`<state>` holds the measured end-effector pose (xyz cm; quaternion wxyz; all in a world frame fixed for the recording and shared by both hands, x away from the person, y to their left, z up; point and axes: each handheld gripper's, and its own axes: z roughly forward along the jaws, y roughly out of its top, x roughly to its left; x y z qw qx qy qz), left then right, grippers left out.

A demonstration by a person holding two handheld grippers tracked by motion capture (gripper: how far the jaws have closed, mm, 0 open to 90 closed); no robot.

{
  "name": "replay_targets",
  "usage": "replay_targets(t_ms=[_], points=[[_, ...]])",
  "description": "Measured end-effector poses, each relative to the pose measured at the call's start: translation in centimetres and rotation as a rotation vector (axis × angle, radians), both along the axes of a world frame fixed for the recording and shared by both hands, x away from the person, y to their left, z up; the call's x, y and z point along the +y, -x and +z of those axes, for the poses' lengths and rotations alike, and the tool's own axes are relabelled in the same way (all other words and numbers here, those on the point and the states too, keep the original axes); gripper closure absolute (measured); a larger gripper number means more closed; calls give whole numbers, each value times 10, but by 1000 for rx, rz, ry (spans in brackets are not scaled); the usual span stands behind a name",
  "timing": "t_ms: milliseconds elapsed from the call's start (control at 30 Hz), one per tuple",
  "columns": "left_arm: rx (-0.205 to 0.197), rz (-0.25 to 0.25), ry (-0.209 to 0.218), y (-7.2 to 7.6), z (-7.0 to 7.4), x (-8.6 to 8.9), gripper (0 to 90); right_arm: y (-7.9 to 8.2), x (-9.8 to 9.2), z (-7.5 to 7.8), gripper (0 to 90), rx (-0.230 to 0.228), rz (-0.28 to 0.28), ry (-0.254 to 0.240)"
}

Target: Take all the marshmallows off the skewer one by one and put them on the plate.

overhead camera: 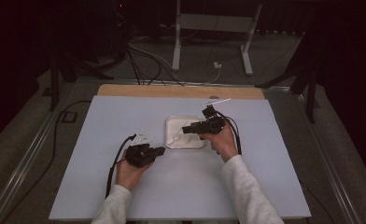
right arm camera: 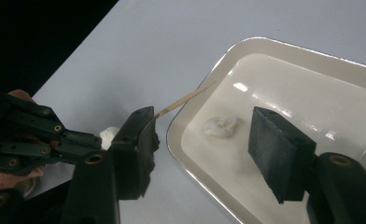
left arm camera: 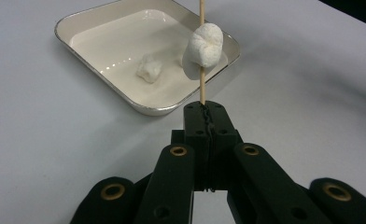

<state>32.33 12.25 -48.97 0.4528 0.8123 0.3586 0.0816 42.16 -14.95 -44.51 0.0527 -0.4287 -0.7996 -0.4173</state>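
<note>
A thin wooden skewer (left arm camera: 201,88) stands straight out of my left gripper (left arm camera: 204,109), which is shut on its lower end. A white marshmallow (left arm camera: 203,46) is threaded on it a little above the jaws. Beyond it lies a square white tray (left arm camera: 102,74) holding a loose marshmallow (left arm camera: 149,70). In the high view my left gripper (overhead camera: 158,150) sits just left of the tray (overhead camera: 185,145). My right gripper (overhead camera: 186,129) hovers over the tray, open. Its jaws stand wide apart either side of the loose marshmallow (right arm camera: 221,126), above it. The skewer's tip (right arm camera: 186,98) reaches over the tray's rim (right arm camera: 190,163).
The tray sits mid-table on a pale sheet (overhead camera: 125,186) with open surface all around. A wooden strip (overhead camera: 172,91) runs along the far edge. Cables (overhead camera: 144,60) and a metal stand's legs (overhead camera: 246,51) lie on the floor beyond.
</note>
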Motion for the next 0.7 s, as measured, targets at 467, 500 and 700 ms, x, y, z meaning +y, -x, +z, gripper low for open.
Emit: replay_targets(t_ms=[467, 500, 700], points=[[-28, 31, 41, 1, 5, 3, 900, 5, -8, 0, 340, 27, -36, -129], [-29, 33, 45, 2, 5, 4, 900, 7, -8, 1, 338, 27, -29, -133], [-51, 51, 78, 3, 10, 5, 900, 12, -4, 0, 304, 45, -8, -197]])
